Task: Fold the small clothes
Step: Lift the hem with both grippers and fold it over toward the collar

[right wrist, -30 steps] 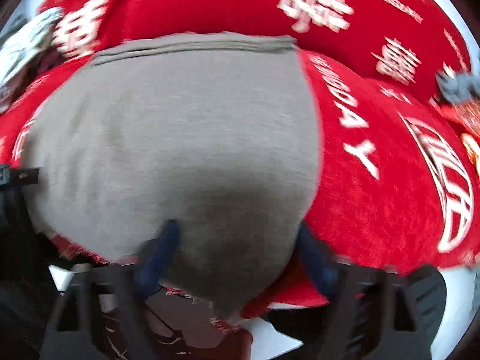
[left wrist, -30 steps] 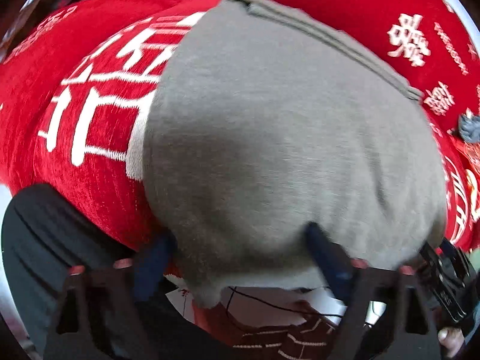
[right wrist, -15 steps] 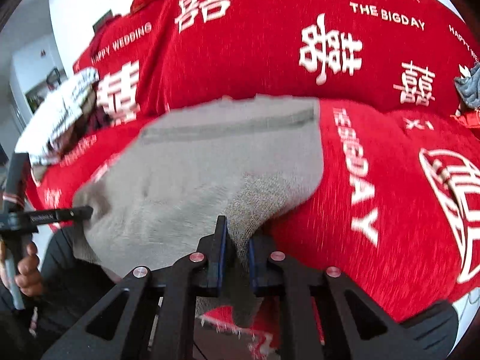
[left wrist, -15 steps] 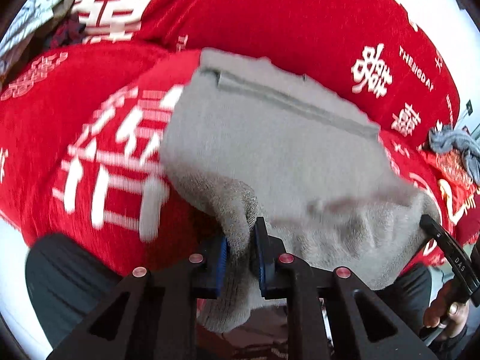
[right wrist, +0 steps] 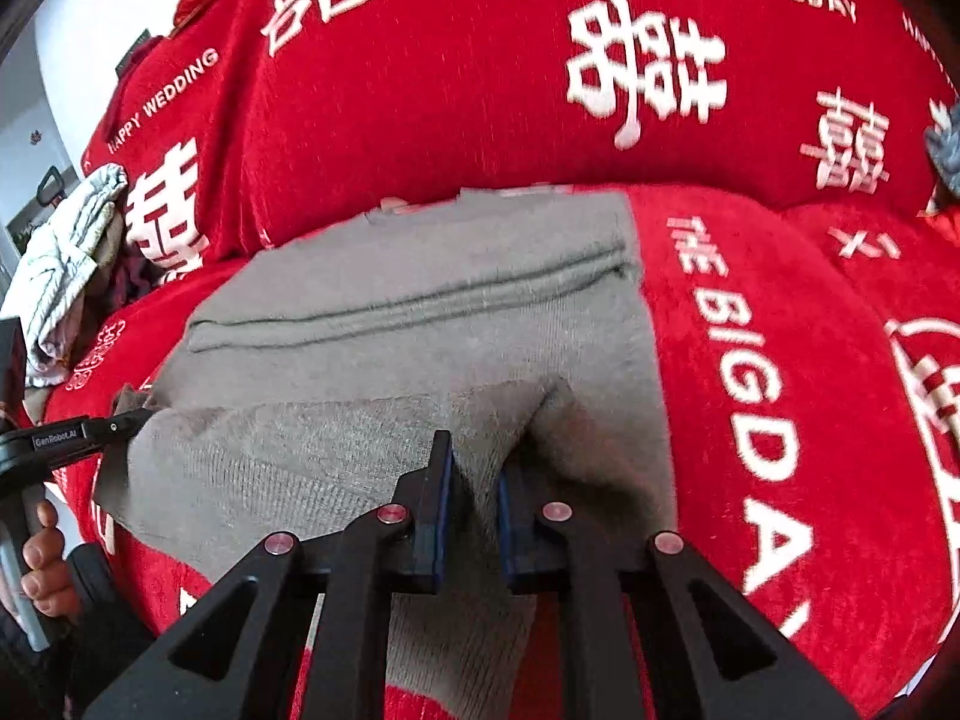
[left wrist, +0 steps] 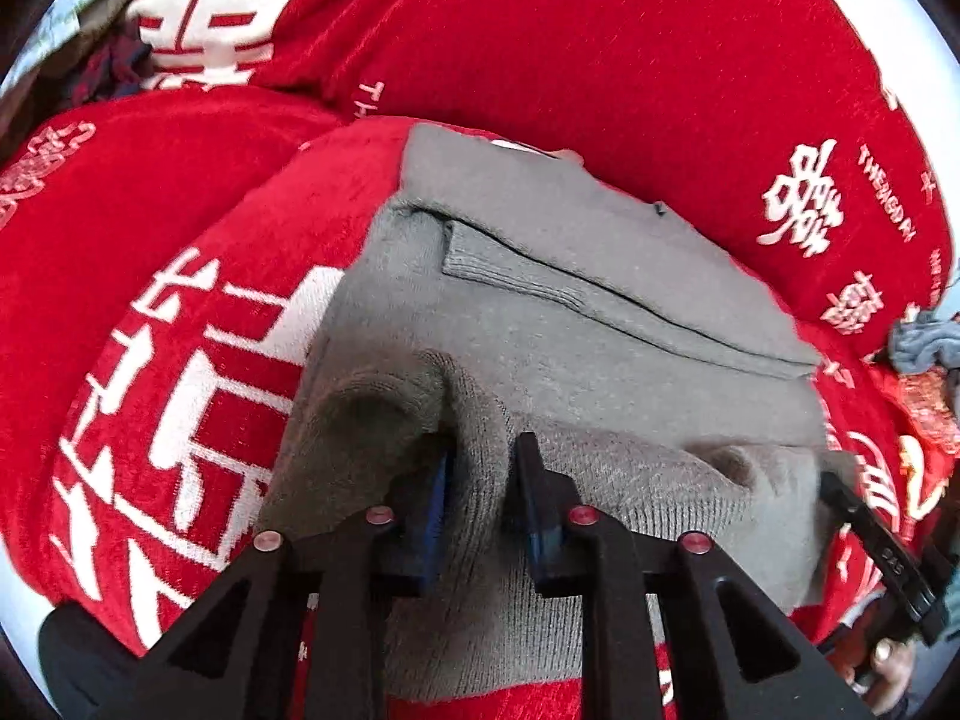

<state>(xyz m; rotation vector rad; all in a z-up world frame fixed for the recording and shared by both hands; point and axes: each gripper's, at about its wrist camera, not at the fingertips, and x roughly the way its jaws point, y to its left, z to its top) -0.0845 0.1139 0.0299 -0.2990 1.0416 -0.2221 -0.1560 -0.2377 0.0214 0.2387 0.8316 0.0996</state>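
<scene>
Grey knit garment [left wrist: 540, 324] pinched by both tongs [left wrist: 480, 480] [right wrist: 474, 480]; only right view shows pale cloth [right wrist: 66, 252].

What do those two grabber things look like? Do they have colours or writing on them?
Both are black plastic. The left gripper and the right gripper each have two flat fingers with blue pads on the inner faces, triangular cut-outs in the arms, and small round red pins at the joints. Seen from the right camera, the left one carries a small white label with lettering.
</scene>
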